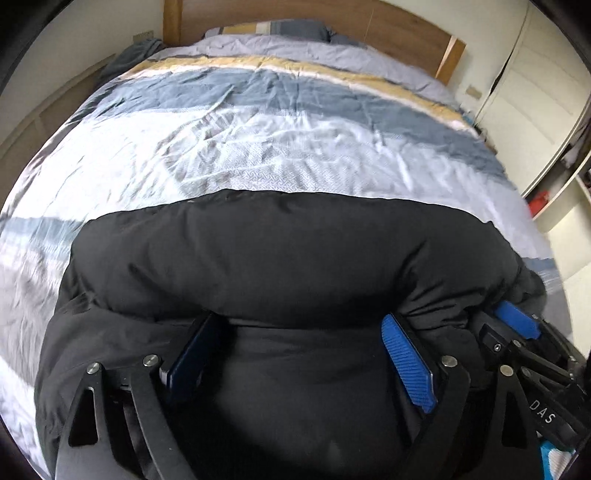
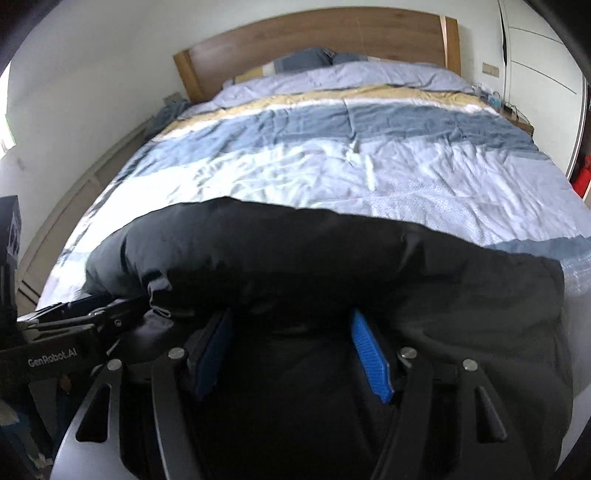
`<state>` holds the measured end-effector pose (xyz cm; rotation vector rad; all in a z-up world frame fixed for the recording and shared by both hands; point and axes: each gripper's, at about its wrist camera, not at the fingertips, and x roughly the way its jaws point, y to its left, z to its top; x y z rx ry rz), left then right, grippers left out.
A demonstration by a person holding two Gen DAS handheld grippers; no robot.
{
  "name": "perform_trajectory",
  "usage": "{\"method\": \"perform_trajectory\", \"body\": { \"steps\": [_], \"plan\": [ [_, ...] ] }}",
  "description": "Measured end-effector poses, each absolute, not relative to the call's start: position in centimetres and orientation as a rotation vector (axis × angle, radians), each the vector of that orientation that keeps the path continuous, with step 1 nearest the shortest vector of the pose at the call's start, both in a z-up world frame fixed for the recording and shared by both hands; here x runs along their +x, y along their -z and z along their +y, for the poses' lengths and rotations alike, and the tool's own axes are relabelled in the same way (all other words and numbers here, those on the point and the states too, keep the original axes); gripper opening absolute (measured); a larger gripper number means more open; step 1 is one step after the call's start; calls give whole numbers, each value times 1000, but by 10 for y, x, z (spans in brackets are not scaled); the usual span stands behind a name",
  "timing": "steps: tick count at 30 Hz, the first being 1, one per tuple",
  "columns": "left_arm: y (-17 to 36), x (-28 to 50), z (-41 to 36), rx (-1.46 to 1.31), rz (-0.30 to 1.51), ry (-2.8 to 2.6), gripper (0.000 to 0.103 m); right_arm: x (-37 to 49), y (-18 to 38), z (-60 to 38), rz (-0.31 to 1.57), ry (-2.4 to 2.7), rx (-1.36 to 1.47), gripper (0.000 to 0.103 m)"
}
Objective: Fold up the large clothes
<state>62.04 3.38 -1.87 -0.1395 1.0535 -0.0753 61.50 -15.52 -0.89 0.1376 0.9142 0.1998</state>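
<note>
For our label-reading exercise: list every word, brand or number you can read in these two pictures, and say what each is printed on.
"DAS" on the black frame of the right gripper, seen in the left wrist view.
"GenRobot.AI" on the black body of the left gripper, seen in the right wrist view.
Nothing readable on the black coat or the striped bedcover.

This is a bedroom in a home. A wide bed (image 2: 332, 155) fills the view, spread with a striped blue, white and yellow duvet (image 1: 258, 122), with pillows (image 2: 306, 59) at the far end against a wooden headboard (image 2: 314, 33). White wardrobe doors (image 1: 535, 92) stand on the right.
</note>
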Motion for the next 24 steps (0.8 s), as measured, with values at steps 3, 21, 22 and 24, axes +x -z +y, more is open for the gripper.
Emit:
{"method": "perform_trajectory", "body": {
  "steps": [3, 21, 22, 24],
  "plan": [
    [32, 649, 29, -106, 1083, 43, 94, 641, 23, -153, 950, -178, 131, 64],
    [51, 627, 171, -239, 1206, -204, 100, 611, 49, -308, 1074, -15, 162, 65],
    [48, 621, 181, -240, 1200, -263, 98, 607, 44, -310, 1072, 27, 119, 65],
    [37, 606, 190, -245, 1162, -306, 95, 594, 27, -311, 1024, 46, 93, 65]
  ]
}}
